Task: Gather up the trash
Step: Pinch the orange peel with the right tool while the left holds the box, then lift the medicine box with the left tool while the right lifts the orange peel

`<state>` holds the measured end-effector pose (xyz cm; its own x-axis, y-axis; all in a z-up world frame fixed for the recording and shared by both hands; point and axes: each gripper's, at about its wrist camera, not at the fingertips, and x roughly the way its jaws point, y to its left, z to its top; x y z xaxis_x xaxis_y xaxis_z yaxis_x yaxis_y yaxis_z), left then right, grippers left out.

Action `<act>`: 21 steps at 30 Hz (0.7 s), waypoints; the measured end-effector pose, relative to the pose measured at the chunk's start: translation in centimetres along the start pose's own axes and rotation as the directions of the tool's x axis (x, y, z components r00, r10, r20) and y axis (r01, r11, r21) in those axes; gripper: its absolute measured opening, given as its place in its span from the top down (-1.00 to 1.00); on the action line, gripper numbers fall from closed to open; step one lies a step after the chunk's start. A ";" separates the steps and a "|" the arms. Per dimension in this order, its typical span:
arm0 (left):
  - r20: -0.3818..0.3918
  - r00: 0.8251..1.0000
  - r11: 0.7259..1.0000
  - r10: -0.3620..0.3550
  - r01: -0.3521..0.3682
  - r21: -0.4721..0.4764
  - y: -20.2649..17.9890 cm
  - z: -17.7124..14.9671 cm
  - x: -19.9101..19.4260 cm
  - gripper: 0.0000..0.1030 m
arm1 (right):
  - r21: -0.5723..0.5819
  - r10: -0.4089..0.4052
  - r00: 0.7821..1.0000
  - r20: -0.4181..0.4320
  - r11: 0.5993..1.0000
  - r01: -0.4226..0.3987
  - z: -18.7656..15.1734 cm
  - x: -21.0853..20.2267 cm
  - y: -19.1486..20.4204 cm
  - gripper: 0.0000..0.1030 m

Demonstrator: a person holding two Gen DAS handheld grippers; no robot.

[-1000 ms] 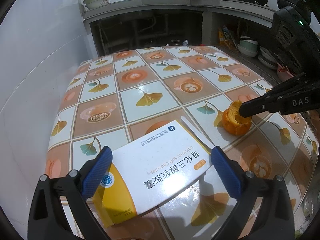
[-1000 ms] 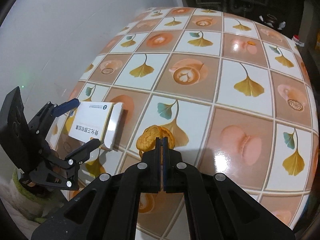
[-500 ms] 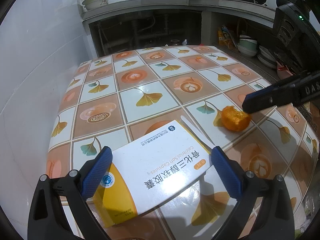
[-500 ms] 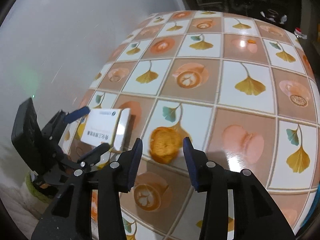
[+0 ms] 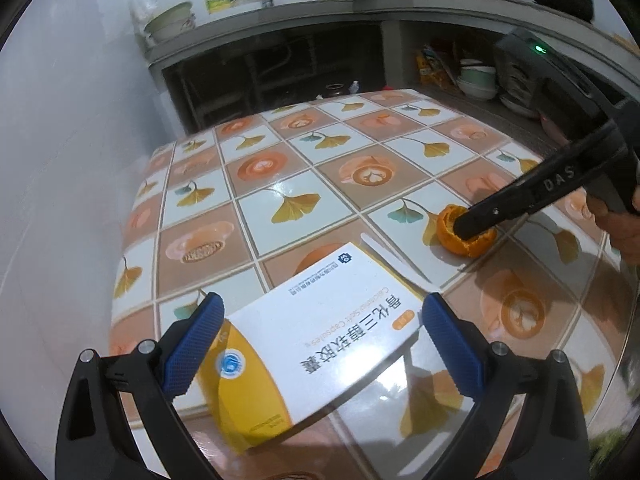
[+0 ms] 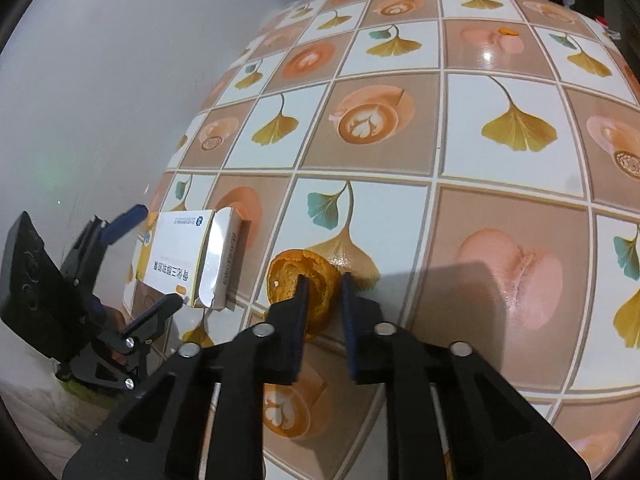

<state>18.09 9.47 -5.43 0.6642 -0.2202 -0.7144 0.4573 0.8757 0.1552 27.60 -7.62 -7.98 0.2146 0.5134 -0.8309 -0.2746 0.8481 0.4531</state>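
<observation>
An orange peel cup (image 6: pixel 288 276) lies on the tiled table (image 6: pixel 500 92), also seen as the orange peel (image 5: pixel 446 226) at the right in the left wrist view. My right gripper (image 6: pixel 323 280) is closing on its wall, one finger inside the cup and one outside, and the peel fills the gap. A white and yellow medicine box (image 5: pixel 320 336) lies flat near the table's front edge. My left gripper (image 5: pixel 320 300) stands open around the box, blue pads (image 5: pixel 192 340) on either side and apart from it. In the right wrist view the box (image 6: pixel 180 256) sits left of the peel.
A white wall (image 5: pixel 60 160) borders the table on the left. Behind the table a kitchen counter (image 5: pixel 360 4) carries bowls and bottles; dishes (image 5: pixel 476 80) are stacked at back right. A small orange scrap (image 6: pixel 505 32) lies on a far tile. A hand (image 5: pixel 616 224) grips the right tool.
The right gripper went from shut to wide open, then came down and narrowed around the peel's wall. The peel turned on the table. The left gripper and box stayed put.
</observation>
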 end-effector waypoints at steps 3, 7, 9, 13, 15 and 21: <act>-0.019 1.000 0.999 -0.007 0.007 0.032 0.4 0.1 0.3 -0.89 | -0.017 -0.015 1.000 0.004 1.000 0.015 -0.2 0.1 0.3 0.88; -0.064 0.997 0.999 -0.035 0.037 0.025 1.3 0.8 0.9 -0.89 | -0.004 -0.004 1.000 0.021 1.000 0.004 -0.7 -0.3 0.0 0.90; -0.076 0.996 0.998 -0.051 0.052 0.017 1.8 1.3 1.2 -0.89 | 0.010 0.007 0.999 0.032 1.000 -0.008 -1.1 -0.7 -0.4 0.90; -0.071 0.981 0.974 -0.182 0.171 -0.146 4.5 2.8 1.7 -0.89 | 0.041 0.032 0.998 0.061 0.999 -0.035 -2.1 -1.6 -0.9 0.90; -0.088 0.963 0.934 -0.254 0.221 -0.280 6.4 3.4 2.5 -0.89 | 0.054 0.045 0.996 0.077 0.997 -0.050 -2.7 -2.2 -1.1 0.90; -0.246 0.914 0.836 -0.321 0.152 -0.528 9.4 2.5 5.4 -0.89 | 0.067 0.059 0.993 0.107 0.996 -0.066 -4.5 -3.7 -1.5 0.90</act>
<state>27.50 15.44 -6.14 0.3150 -0.3773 -0.8709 0.1709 0.9251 -0.3389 23.00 -11.34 -7.03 0.2972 0.5735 -0.7634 -0.2246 0.8191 0.5279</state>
